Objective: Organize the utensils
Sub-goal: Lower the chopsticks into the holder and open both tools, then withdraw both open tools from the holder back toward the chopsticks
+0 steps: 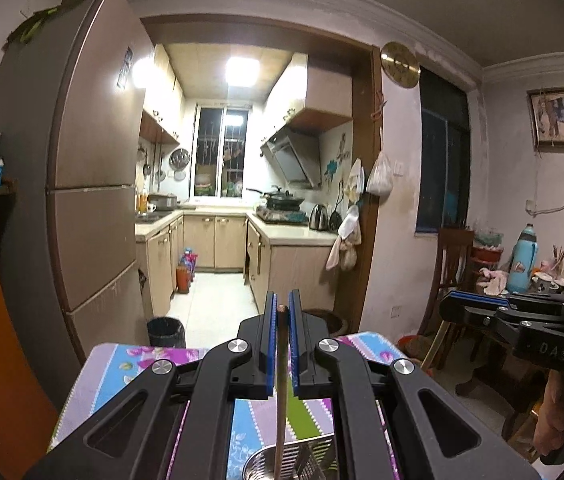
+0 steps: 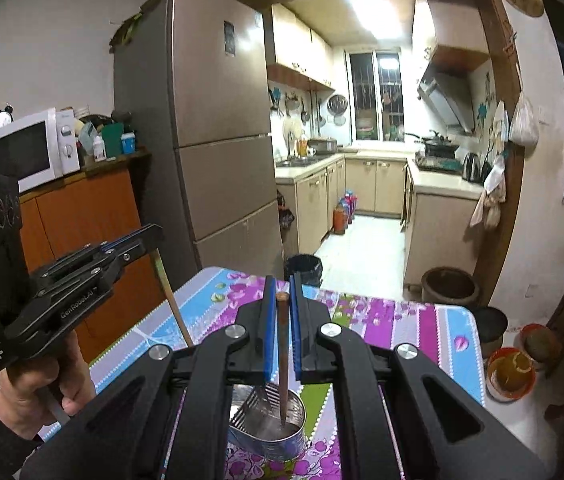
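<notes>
I am clamping a chopstick [image 2: 283,360] in the right hand-held gripper [image 2: 282,300], tip hanging upright inside the holder [image 2: 277,432] below; left hand-held gripper [image 1: 281,312] is clamping another chopstick [image 1: 280,392], farther off.

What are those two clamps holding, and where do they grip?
Each holds one chopstick near its thick top end: left gripper a lighter chopstick, right gripper a darker chopstick.

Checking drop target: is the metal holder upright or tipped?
Upright. The holder stands on the table, open mouth up, right chopstick tip pointing into it.
</notes>
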`<act>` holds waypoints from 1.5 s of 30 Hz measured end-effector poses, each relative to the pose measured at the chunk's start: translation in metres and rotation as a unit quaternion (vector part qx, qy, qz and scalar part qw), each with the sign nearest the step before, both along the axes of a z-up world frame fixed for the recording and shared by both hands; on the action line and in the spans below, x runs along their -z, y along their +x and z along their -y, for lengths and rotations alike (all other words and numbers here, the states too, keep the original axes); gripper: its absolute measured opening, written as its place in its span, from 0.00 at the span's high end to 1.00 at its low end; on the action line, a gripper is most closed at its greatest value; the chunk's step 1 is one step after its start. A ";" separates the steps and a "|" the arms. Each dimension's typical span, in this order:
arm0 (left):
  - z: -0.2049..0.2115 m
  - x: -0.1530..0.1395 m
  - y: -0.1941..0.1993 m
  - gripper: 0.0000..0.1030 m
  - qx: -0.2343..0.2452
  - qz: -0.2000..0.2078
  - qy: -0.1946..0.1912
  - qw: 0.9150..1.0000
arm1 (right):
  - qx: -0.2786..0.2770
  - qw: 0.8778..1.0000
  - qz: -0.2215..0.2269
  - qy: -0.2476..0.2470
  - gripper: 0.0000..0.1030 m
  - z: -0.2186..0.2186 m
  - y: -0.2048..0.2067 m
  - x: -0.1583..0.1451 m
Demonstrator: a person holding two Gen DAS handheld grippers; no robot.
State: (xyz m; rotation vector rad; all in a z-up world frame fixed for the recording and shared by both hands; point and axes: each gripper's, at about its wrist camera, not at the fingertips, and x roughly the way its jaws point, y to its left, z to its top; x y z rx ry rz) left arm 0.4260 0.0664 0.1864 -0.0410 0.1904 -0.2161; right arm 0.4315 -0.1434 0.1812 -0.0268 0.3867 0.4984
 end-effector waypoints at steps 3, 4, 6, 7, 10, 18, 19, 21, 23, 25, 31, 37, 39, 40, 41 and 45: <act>-0.003 0.010 0.008 0.93 -0.003 -0.010 0.000 1.000 | 0.000 1.000 -0.014 -0.001 0.95 -0.004 0.007 0.011; -0.005 0.012 0.010 0.93 -0.003 -0.013 0.000 1.000 | 0.000 1.000 -0.018 -0.001 0.95 -0.004 0.010 0.015; -0.006 0.016 0.015 0.93 -0.004 -0.019 0.001 1.000 | 0.000 1.000 -0.024 -0.002 0.95 -0.005 0.015 0.019; -0.006 0.019 0.017 0.93 -0.004 -0.023 0.003 1.000 | 0.001 1.000 -0.029 -0.002 0.95 -0.006 0.017 0.021; -0.007 0.025 0.024 0.93 -0.007 -0.031 0.006 0.999 | 0.004 0.999 -0.038 -0.004 0.95 -0.007 0.024 0.027; -0.019 0.033 0.040 0.60 -0.038 -0.050 0.004 0.998 | 0.042 0.998 -0.037 -0.002 0.82 0.006 0.036 0.030; -0.022 0.034 0.041 0.57 -0.045 -0.051 0.002 0.998 | 0.047 0.998 -0.032 -0.001 0.78 0.010 0.036 0.029; -0.027 0.034 0.041 0.53 -0.052 -0.053 -0.002 0.997 | 0.056 0.998 -0.019 0.004 0.68 0.019 0.032 0.027; -0.030 0.035 0.042 0.51 -0.057 -0.055 -0.005 0.997 | 0.061 0.998 -0.013 0.008 0.63 0.026 0.030 0.024; -0.034 0.035 0.040 0.48 -0.061 -0.056 -0.009 0.997 | 0.065 0.998 -0.008 0.009 0.58 0.032 0.025 0.023; -0.043 0.025 0.006 0.40 -0.064 -0.048 -0.015 0.997 | 0.053 0.998 0.015 0.007 0.48 0.050 -0.016 0.016; -0.044 0.038 -0.121 0.24 -0.040 0.002 0.033 0.999 | -0.006 0.999 0.038 0.012 0.36 0.064 -0.127 0.026; -0.044 0.059 -0.171 0.21 -0.031 0.010 0.054 0.998 | -0.021 0.999 0.032 0.024 0.34 0.069 -0.163 0.041; -0.044 0.070 -0.192 0.20 -0.030 0.009 0.058 0.998 | -0.025 0.999 0.029 0.034 0.34 0.072 -0.186 0.055; -0.045 0.084 -0.212 0.20 -0.029 0.005 0.061 0.998 | -0.025 0.998 0.028 0.043 0.34 0.074 -0.205 0.068; -0.046 0.153 -0.284 0.20 -0.028 -0.029 0.070 0.997 | -0.016 0.998 0.011 0.065 0.35 0.068 -0.267 0.129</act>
